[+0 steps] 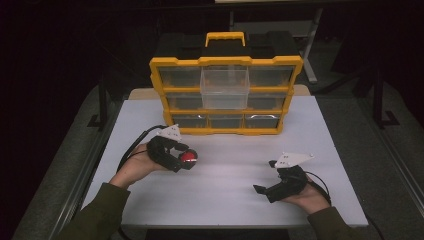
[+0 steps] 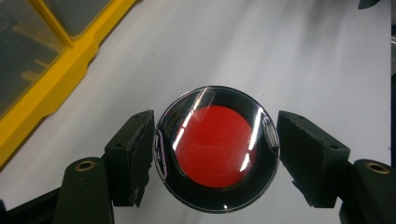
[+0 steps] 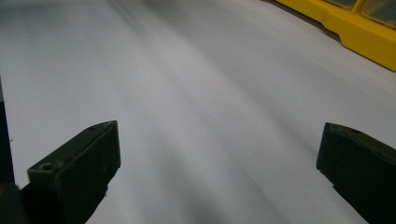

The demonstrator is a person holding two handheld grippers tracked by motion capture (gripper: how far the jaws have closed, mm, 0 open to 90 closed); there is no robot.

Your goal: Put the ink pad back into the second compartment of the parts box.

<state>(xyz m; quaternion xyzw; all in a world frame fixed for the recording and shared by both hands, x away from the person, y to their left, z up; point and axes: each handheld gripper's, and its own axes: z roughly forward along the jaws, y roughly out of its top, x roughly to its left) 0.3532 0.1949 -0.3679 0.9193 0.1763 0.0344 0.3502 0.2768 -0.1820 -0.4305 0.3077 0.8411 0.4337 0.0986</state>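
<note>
You're gripping the round red-centred case (image 2: 215, 148) in the left tongs (image 1: 187, 159); right tongs (image 1: 261, 190) gaping empty. Slick rim risks slipping toward the organizer (image 1: 226, 95) at 12 o'clock.

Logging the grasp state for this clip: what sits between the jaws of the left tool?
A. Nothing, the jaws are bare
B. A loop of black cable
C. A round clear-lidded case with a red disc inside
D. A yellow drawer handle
C: in the left gripper view, the jaws of the left tool press on both sides of the round case, whose red centre shows under a glossy clear lid.
</note>
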